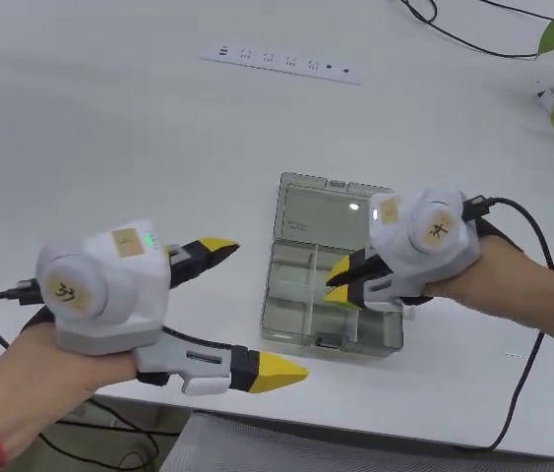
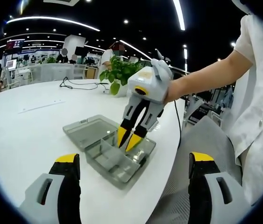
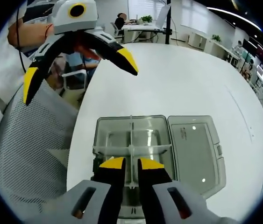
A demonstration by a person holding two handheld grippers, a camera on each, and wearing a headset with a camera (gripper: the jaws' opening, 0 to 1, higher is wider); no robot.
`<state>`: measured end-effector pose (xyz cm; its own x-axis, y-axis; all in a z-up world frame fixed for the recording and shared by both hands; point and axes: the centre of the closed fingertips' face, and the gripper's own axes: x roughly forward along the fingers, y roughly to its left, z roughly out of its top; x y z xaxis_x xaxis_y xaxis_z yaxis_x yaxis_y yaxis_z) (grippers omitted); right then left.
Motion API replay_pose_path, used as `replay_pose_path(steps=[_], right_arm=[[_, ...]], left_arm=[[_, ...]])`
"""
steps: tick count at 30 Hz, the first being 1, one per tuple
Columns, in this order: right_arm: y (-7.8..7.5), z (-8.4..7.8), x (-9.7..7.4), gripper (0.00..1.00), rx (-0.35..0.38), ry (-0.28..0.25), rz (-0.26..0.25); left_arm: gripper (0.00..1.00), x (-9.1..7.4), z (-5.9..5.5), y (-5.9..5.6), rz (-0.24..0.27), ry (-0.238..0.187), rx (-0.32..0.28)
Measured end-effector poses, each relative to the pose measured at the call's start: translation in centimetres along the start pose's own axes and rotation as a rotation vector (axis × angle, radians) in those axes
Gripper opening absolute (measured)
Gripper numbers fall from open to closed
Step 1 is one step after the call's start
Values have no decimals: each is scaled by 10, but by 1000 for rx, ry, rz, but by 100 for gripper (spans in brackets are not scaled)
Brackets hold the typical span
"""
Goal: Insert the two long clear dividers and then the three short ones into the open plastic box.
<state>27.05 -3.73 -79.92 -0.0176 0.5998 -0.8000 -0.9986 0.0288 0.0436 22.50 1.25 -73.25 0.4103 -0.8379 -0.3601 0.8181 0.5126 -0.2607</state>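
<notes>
**Right gripper at a divider inside the open box, left gripper waiting**

On the one white table (image 1: 109,128) lay one plastic box (image 1: 296,339), right of centre, its lid (image 1: 316,211) folded back on the far side. Two grippers were at work. The left gripper (image 1: 260,308) hung near left of the box with its jaws spread wide and empty. The right gripper (image 1: 340,282) reached down into the tray, its jaws almost together either side of a clear edge; I could not tell whether they pinched it. I counted two dividers standing, one long divider (image 3: 131,130) lengthwise and one cross divider (image 3: 117,150); more I couldn't make out. It looked like mid-task seating, so next came a square push into the slots.
</notes>
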Motion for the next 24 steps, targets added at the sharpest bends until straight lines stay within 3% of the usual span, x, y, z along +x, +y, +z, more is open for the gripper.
replay_pose_path(steps=[3,10,17,24], right_arm=[[-1,6,-13,17,37,-52,-16],[0,-1,-44,27,71,-95,-59],[4,-27,-74,36,108,-94,-108],[13,-63,-93,44,136,-34,-131]], left_arm=[[99,-1,1,0,1,-2,1],[99,-5,2,-2,0,-4,3],[100,-8,4,-4,-2,-8,6],[100,-11,3,-4,-3,-6,5]])
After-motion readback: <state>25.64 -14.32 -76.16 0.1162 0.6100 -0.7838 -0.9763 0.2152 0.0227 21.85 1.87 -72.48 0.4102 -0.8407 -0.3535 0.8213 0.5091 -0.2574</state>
